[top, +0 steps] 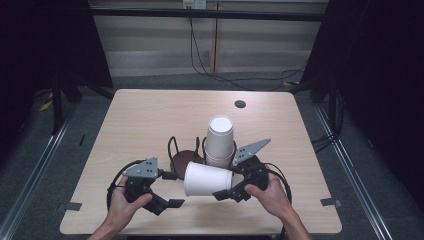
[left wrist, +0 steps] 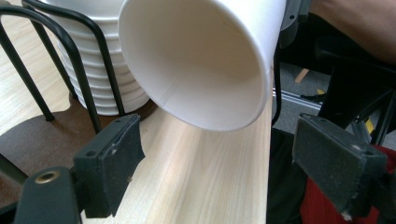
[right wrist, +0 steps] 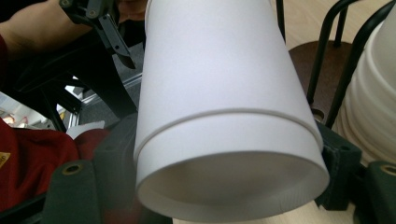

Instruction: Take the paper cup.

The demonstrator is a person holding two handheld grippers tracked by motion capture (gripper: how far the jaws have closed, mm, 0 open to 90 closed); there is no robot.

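Near the table's point(top: 150, 115) front edge from above, the right gripper point(top: 231, 187) clamps a sideways white paper cup point(top: 207, 179) beside the stacked cups point(top: 220, 140); the left gripper point(left wrist: 224, 168) view shows its jaws apart facing the cup's mouth; the right gripper view shows its base, best gripped gently.

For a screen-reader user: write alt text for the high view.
A white paper cup is held sideways above a wooden table in the right claw, its open mouth toward the open left claw. Behind it, a stack of white cups stands in a black wire rack on a dark round base.
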